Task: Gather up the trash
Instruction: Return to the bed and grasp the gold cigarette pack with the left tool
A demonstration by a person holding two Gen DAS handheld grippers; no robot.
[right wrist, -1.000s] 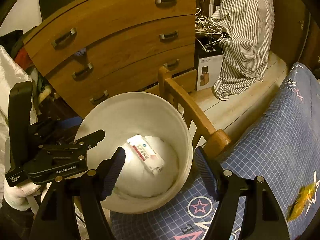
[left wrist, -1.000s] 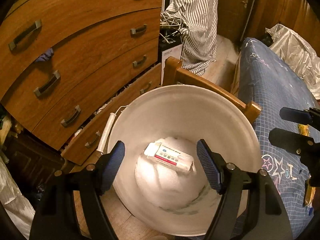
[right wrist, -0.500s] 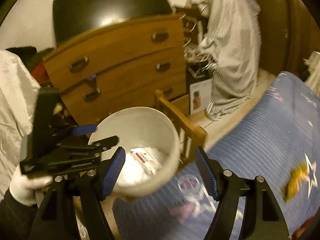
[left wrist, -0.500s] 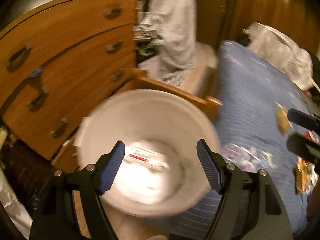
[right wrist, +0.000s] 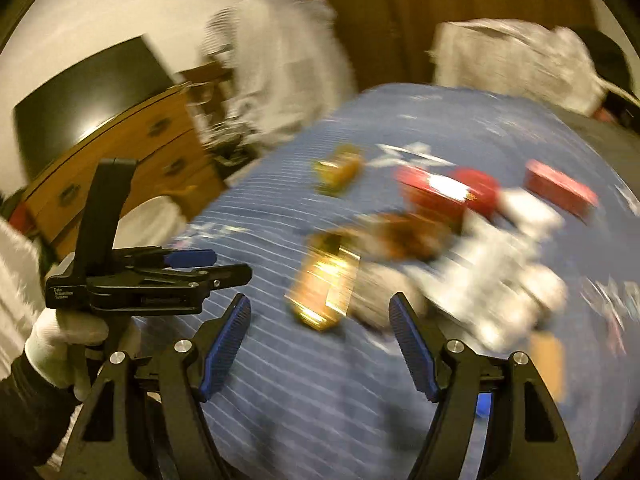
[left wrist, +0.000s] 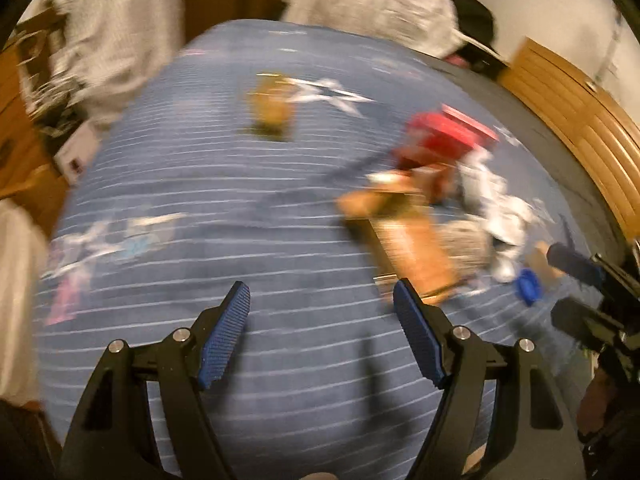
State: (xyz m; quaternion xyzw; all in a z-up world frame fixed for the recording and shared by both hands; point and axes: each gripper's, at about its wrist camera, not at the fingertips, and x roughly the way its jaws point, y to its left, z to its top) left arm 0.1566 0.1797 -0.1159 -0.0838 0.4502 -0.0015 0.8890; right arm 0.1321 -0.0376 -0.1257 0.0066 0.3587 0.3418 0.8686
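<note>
1. My left gripper [left wrist: 322,334] is wide apart with nothing in it, over the blue bed cover [left wrist: 200,184].
2. My right gripper [right wrist: 320,346] is wide apart too, and holds nothing.
3. The trash pile [right wrist: 440,248] lies on the bed cover, ahead of my right gripper: a gold wrapper [right wrist: 324,292], red boxes [right wrist: 436,196] and white crumpled bits [right wrist: 508,276].
4. The white bin [right wrist: 156,220] stands off the bed's edge, by the wooden drawers [right wrist: 120,160].
5. Everything looks blurry.

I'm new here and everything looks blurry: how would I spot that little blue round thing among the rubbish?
Start from the blue patterned bedspread and follow the heap of wrappers to its near right end. There lies the blue cap, just below white crumpled paper. It alone is small, round and bright blue.
</note>
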